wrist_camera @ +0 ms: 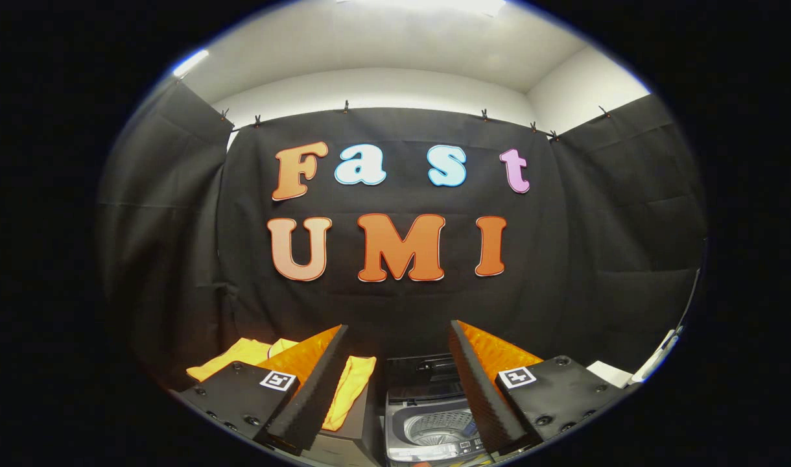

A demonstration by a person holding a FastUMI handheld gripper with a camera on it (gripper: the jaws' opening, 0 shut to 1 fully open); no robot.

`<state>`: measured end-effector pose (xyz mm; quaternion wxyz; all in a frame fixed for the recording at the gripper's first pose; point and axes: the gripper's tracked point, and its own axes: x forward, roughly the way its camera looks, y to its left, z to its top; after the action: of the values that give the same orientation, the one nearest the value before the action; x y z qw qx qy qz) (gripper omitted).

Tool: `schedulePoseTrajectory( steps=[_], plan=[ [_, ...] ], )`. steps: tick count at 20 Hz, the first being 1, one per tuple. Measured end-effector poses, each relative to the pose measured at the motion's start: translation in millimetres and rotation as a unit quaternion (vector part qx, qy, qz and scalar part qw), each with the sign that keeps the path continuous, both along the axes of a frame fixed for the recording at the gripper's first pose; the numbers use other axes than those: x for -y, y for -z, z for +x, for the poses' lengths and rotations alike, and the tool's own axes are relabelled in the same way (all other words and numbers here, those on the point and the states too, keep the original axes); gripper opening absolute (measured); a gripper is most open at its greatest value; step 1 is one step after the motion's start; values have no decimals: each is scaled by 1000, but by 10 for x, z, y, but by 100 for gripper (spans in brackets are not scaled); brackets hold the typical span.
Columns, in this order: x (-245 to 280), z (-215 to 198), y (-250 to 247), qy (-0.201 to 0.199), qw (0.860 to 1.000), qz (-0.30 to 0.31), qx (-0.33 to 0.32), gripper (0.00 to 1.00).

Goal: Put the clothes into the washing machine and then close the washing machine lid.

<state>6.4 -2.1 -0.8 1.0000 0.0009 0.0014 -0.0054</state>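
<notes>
The hand-held gripper is hovering with fingers apart, holding nothing, above the open washing machine; yellow clothes are lying beside it.

I see yellow clothes draped at lower left, and the washing machine at bottom centre, lid raised, drum showing.

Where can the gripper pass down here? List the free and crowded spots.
Free: the open washing machine drum, between the fingers of the open hand-held gripper, which holds nothing. Crowded: the black stand beside the machine, draped with yellow clothes.
</notes>
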Motion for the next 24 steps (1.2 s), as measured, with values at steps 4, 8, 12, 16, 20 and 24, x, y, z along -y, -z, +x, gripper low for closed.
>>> schedulePoseTrajectory(
  steps=[4, 8, 12, 16, 20, 24],
  plan=[
    [-10, 12, 4, 0, 1000, -1, -1, 98],
    [-166, 70, 23, -5, 1000, 3, -2, 98],
    [-540, 143, 65, -22, 1000, -8, -7, 98],
    [-1091, 307, 206, -50, 999, 5, -17, 98],
    [-1734, 556, 487, -78, 996, 12, -40, 98],
    [-2241, 842, 717, -99, 994, 15, -52, 98]
  ],
)
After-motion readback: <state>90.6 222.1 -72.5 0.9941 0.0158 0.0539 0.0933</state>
